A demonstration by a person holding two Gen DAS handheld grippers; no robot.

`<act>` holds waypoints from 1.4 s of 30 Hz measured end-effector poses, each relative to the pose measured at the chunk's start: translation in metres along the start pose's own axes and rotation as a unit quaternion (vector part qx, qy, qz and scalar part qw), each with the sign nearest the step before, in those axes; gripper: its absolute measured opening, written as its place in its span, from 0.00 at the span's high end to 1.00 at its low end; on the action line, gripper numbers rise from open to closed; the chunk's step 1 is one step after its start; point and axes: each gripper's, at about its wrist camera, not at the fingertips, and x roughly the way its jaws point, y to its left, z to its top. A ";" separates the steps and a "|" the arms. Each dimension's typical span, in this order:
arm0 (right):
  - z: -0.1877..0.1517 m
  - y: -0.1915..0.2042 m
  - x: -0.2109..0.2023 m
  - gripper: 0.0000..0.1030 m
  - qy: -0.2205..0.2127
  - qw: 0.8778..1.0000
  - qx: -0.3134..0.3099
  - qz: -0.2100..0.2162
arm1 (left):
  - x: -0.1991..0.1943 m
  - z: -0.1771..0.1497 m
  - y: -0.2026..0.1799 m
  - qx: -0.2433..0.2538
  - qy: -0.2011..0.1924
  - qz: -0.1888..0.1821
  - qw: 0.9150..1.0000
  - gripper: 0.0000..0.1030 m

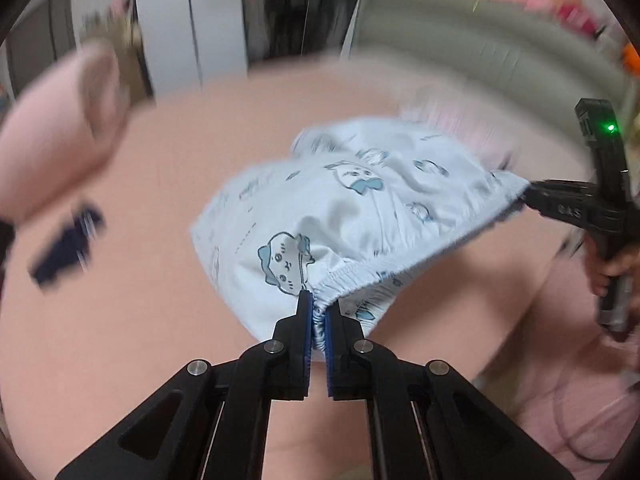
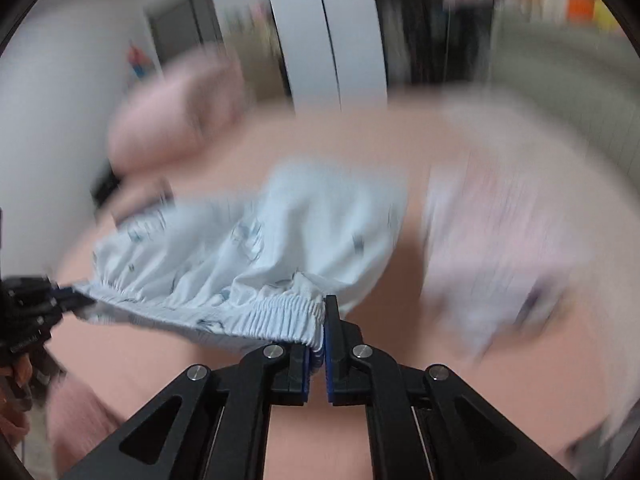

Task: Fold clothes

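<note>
The pale blue shorts (image 1: pixel 360 208) are held by the waistband, pinched by the left gripper (image 1: pixel 318 312) and right gripper (image 2: pixel 322 328), stretched above the pink bed (image 1: pixel 160 184) for flat laying.

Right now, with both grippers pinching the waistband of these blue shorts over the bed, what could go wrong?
1. The left gripper and right gripper each pinch only a thin bit of the shorts' waistband, so a tug could pull it free.
2. The shorts sag between the grips and may land creased on the bed.
3. They could drop onto the pink garment lying close by.
</note>
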 end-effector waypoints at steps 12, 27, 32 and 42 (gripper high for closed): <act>-0.063 0.011 0.105 0.94 0.124 0.990 -0.044 -0.046 | 0.072 -0.065 -0.001 0.009 0.106 -0.009 0.994 0.94; -0.063 0.018 0.020 0.50 0.077 0.994 -0.061 0.052 | 0.022 -0.049 0.022 -0.014 0.027 -0.051 0.998 0.64; -0.075 0.009 0.098 0.50 0.159 0.982 -0.093 -0.046 | 0.072 -0.065 0.031 -0.015 0.123 -0.051 0.991 0.66; 0.019 0.005 0.073 0.49 0.114 0.990 -0.084 0.029 | 0.065 -0.002 0.159 -0.183 0.037 -0.079 0.979 0.66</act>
